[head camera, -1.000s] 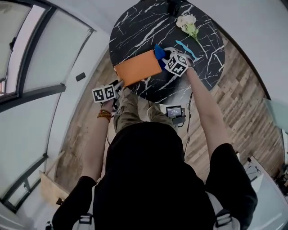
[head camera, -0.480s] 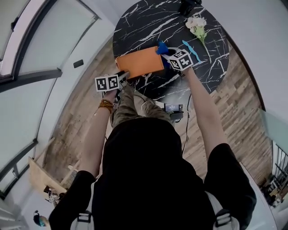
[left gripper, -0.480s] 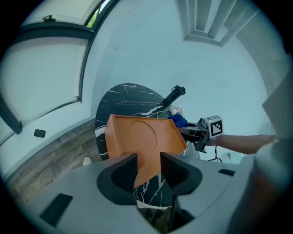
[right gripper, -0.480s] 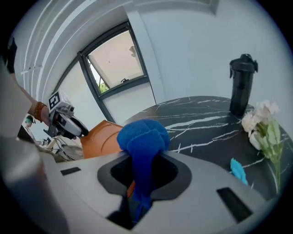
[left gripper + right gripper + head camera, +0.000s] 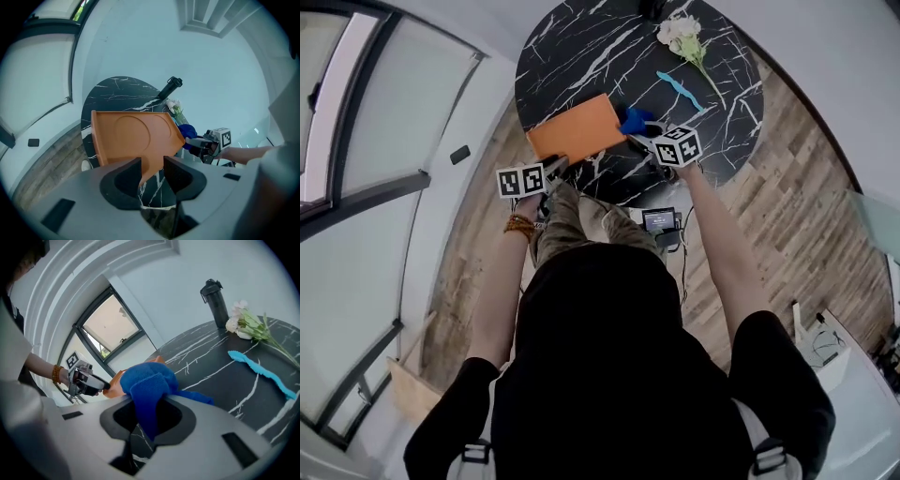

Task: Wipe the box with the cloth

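An orange box is on the round black marble table, near its front-left edge. My left gripper is at the box's near-left corner. In the left gripper view that corner sits between the pads; the jaws have just been closing on it. A bunched blue cloth is just off the box's right end, and my right gripper is shut on it. In the right gripper view the cloth spills out over the jaws, and the box shows just behind it.
White flowers and a light-blue strip lie on the table's far right. A dark bottle stands at the back edge. Wooden floor surrounds the table, with a small device on the floor beneath. Windows run along the left.
My right gripper has rolled and drawn back toward me with the cloth, along the box's right end. The left gripper has edged in toward the box corner.
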A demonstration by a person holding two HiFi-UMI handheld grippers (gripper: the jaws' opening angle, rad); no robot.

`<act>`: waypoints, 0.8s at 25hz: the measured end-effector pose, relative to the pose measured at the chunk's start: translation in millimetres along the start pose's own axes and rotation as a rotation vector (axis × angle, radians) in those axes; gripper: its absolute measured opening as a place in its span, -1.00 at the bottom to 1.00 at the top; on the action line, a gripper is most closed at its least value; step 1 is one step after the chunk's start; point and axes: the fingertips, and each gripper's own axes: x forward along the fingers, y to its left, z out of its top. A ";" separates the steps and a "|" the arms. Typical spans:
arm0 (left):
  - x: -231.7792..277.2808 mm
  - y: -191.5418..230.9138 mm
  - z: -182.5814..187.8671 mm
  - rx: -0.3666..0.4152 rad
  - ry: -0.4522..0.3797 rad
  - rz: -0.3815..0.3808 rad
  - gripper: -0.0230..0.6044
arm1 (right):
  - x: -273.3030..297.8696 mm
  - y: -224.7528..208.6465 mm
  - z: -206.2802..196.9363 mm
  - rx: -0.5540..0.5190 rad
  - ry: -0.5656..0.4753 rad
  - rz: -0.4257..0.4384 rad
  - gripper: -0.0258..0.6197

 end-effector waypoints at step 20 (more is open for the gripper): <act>-60.1 -111.0 43.2 0.354 0.225 -0.724 -0.06 | 8.2 201.2 55.7 -0.531 -0.203 -0.288 -0.70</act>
